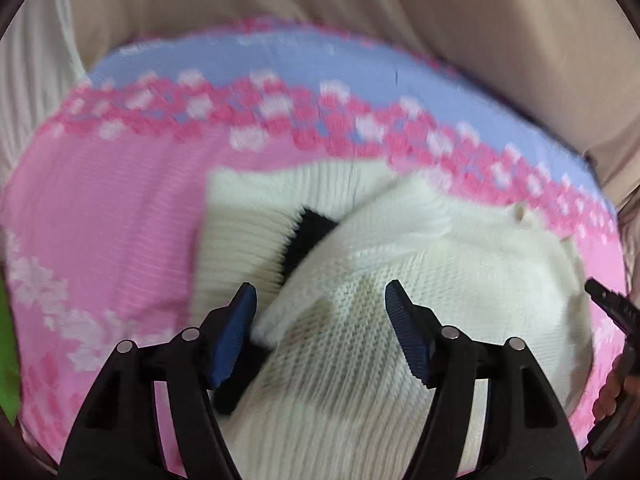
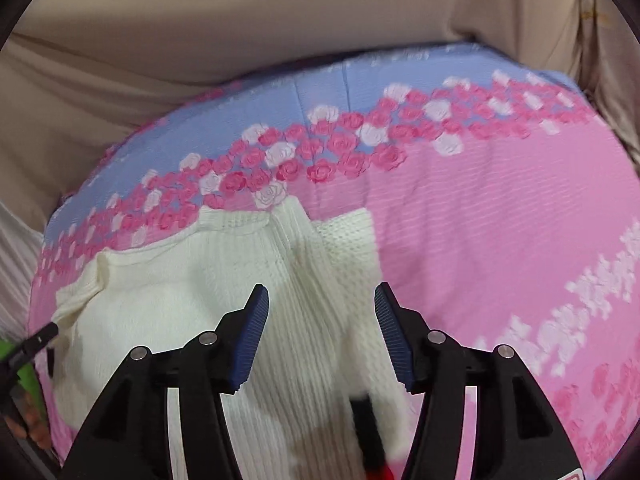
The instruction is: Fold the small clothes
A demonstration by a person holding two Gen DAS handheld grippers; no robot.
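Observation:
A small cream knitted sweater (image 1: pixel 420 280) lies partly folded on a pink and blue flowered bedspread (image 1: pixel 120 208). A black patch (image 1: pixel 304 236) shows between its layers. My left gripper (image 1: pixel 320 300) is open just above the sweater, its left pad at a folded edge. In the right wrist view the sweater (image 2: pixel 192 280) lies under and left of my right gripper (image 2: pixel 320 300), which is open with the ribbed part between its jaws. A black and red bit (image 2: pixel 372 440) shows at the sweater's near edge. The other gripper's tip (image 2: pixel 40 338) shows at the far left.
Beige fabric (image 2: pixel 200 20) rises behind the bedspread (image 2: pixel 500 220). A white ribbed cloth (image 1: pixel 32 80) lies at the left edge. Something green (image 1: pixel 8 360) is at the lower left. The right gripper's tip (image 1: pixel 612 304) shows at the right edge of the left wrist view.

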